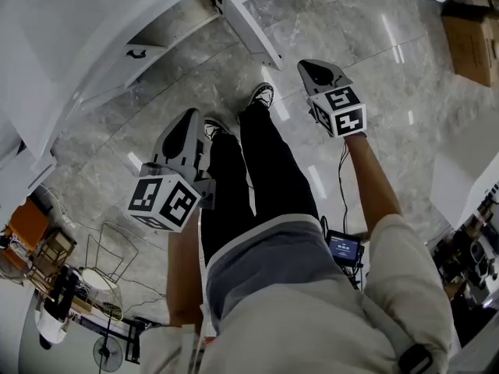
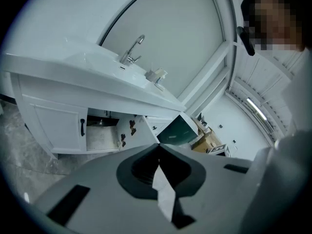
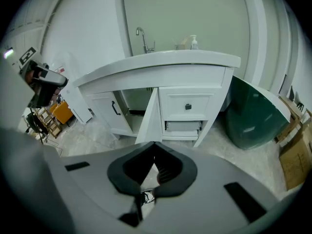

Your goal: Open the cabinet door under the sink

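Grey marble floor (image 1: 351, 22), white vanity (image 3: 161, 72) against the wall. Its door (image 3: 148, 116) under the sink already stands swung out, cavity showing to its left. Long axis vertical, free edge pointing out at the person, almost edge-on in the right gripper view. It lies ahead of both grippers and well apart. The right gripper (image 1: 316, 72) looks nearer than the left gripper (image 1: 187, 123). Both have jaws closed tip to tip, nothing between. Task looks mostly done.
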`<act>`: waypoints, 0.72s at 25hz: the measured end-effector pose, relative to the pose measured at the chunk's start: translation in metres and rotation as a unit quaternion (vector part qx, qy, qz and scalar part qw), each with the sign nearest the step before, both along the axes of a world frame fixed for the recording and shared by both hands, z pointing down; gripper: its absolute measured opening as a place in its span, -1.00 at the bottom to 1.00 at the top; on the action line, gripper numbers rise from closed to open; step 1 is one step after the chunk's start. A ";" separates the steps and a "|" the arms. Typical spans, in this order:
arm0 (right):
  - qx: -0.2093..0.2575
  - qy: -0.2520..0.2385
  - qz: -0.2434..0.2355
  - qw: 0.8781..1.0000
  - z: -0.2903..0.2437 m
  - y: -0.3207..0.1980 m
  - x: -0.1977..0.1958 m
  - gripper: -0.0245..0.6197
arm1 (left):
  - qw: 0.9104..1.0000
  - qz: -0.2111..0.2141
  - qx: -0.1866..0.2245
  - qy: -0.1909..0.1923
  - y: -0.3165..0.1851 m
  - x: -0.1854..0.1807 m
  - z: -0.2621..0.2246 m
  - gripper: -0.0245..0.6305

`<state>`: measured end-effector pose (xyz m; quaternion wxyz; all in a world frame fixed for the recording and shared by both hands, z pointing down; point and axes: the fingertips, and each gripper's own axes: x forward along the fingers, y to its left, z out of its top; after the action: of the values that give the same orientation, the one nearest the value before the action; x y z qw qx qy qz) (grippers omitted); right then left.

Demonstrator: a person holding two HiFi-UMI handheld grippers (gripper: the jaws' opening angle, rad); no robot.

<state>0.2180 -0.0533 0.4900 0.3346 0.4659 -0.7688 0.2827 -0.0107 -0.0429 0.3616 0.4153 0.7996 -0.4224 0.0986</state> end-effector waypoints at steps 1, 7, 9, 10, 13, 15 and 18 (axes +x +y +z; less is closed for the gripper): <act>0.004 0.000 0.000 1.000 -0.006 0.000 0.000 -0.89 | 1.000 -0.002 0.002 0.001 0.001 -0.002 -0.003 -0.93; 0.022 0.019 -0.015 0.999 -0.043 0.003 -0.003 -0.89 | 1.000 0.008 0.020 -0.018 0.006 -0.013 -0.019 -0.93; 0.029 0.020 -0.017 0.999 -0.055 0.005 -0.005 -0.89 | 1.000 0.009 0.020 -0.018 0.008 -0.017 -0.023 -0.93; 0.032 0.020 -0.018 0.999 -0.061 0.006 -0.006 -0.89 | 1.000 0.009 0.021 -0.017 0.009 -0.019 -0.025 -0.93; 0.041 0.022 -0.019 0.999 -0.079 0.009 -0.011 -0.89 | 1.000 0.012 0.026 -0.013 0.014 -0.022 -0.034 -0.93; 0.045 0.022 -0.018 0.999 -0.088 0.013 -0.015 -0.89 | 0.999 0.017 0.029 -0.011 0.017 -0.025 -0.039 -0.93; 0.052 0.021 -0.023 0.998 -0.103 0.015 -0.022 -0.89 | 0.999 0.019 0.032 -0.009 0.017 -0.030 -0.047 -0.93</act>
<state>0.1957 -0.0388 0.3874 0.3319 0.4709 -0.7858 0.2250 -0.0403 -0.0256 0.3151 0.3835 0.8197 -0.4135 0.1000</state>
